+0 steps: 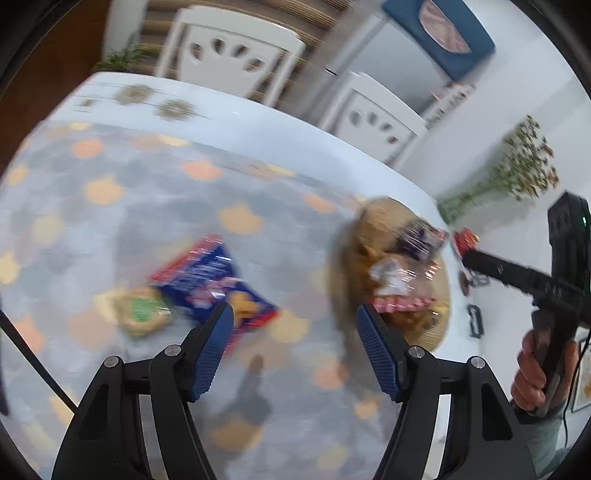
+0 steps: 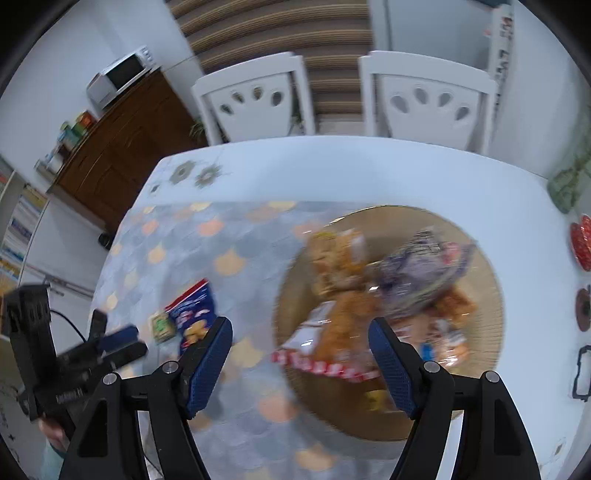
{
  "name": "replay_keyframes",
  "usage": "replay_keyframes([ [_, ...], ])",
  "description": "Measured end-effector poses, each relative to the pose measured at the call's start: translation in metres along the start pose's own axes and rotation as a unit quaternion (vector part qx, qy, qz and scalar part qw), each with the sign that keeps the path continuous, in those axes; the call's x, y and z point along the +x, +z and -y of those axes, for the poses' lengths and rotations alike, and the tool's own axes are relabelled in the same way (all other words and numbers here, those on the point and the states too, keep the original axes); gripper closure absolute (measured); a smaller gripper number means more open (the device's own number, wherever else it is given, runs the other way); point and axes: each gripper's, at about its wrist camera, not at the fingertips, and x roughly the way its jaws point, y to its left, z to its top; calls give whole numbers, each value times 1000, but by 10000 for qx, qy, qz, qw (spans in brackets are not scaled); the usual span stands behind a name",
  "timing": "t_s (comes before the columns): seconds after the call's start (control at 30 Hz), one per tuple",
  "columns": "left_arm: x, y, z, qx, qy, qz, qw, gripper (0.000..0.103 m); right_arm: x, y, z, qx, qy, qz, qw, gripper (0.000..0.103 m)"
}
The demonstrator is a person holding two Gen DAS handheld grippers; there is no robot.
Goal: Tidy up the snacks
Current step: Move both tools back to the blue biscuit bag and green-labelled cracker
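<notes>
- left tongs (image 1: 295, 317) and right tongs (image 2: 301, 332) are hanging half open, gripping nothing.
- blue packet (image 1: 214, 280) is looking light, crinkly, slippery; pinching its edge is seeming best.

Two white chairs (image 2: 255, 99) with teardrop cut-outs in their backs stand at the far side of the white tabletop (image 2: 369, 170), which carries a grey cloth (image 2: 177, 258) dotted with orange shapes. Behind the chairs lies a striped brown rug (image 2: 280, 33). At far left a dark wooden cabinet (image 2: 122, 147) holds a white microwave (image 2: 122, 72). The walls are plain white, the light soft and even.
</notes>
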Motion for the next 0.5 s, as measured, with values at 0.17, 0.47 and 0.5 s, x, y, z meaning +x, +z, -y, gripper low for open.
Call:
replay_keyframes([
  [0.17,-46,11,-33,35,384,376,9986,36,11,-4,-41,-153,135,-135,9997,29],
  [0.47,-90,18,-88,-19,820,613,9947,36,28,-24,-113,-416,233,-247,9986,29],
  [0.5,-85,17,-93,-46,803,532,9953,36,33,-26,-119,-447,237,-324,9982,29],
])
